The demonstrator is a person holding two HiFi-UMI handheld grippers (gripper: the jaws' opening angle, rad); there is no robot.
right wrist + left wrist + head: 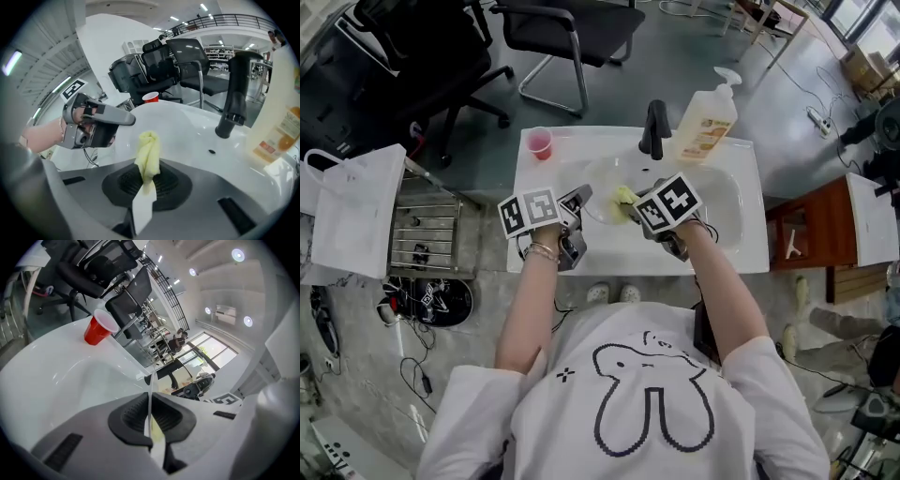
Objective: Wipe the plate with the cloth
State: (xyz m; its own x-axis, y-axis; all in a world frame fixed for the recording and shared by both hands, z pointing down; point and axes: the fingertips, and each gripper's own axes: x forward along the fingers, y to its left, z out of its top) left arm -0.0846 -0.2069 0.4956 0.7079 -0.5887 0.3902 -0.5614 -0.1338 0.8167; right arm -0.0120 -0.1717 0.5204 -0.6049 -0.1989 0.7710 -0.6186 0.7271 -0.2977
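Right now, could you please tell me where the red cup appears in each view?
Head view: red cup at the top left corner of the white sink.
Left gripper view: upper left, on the rim.
Right gripper view: small, just above centre.
Shared landmark: the white sink under it.

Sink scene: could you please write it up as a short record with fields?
place: white sink
left gripper: shut on the rim of the plate, held over the basin
right gripper: shut on the yellow cloth, which is at the plate
cloth touching plate: cannot tell
sink's far rim: red cup at its left corner, black faucet in the middle, bottle right of the faucet
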